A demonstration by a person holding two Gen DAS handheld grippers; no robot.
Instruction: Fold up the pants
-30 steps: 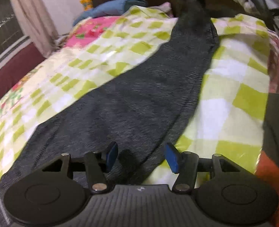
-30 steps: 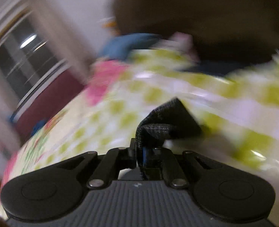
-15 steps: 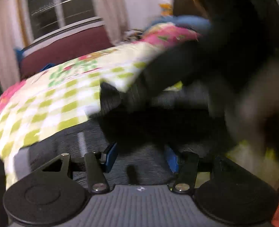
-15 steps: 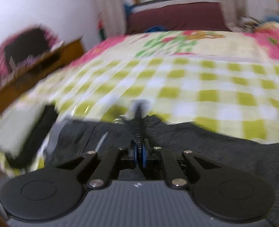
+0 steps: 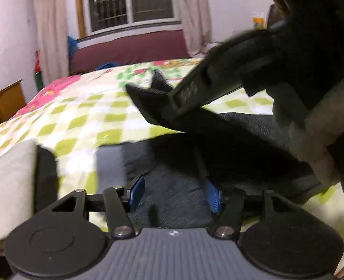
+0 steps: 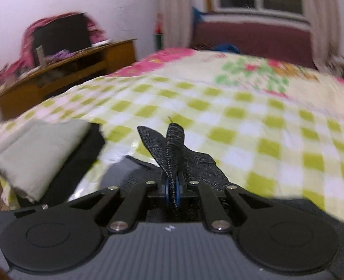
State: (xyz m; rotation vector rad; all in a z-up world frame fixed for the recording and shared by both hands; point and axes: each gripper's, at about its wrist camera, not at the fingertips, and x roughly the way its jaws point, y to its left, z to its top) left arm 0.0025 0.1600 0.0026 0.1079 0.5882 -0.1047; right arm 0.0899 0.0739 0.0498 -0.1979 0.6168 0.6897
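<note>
The dark grey pants (image 5: 179, 196) lie on the green-checked bedspread (image 5: 83, 121). My left gripper (image 5: 174, 194) is open and empty, low over the pants, with blue pads (image 5: 137, 192) either side of the cloth. My right gripper (image 6: 172, 186) is shut on a pinched fold of the pants (image 6: 172, 147), held above the bed. In the left wrist view the right gripper (image 5: 169, 107) crosses from the right, with the lifted pants end (image 5: 146, 95) sticking out of it.
A folded pale cloth (image 6: 39, 149) on a dark item lies at the bed's near left corner. A wooden desk (image 6: 62, 70) with clutter stands left of the bed. A maroon headboard (image 6: 253, 39) and a window are at the far end.
My right gripper has carried the pinched pants end across the bed toward the other end, folding the pants over. Both views have swung to face the window. The left gripper stays open.
</note>
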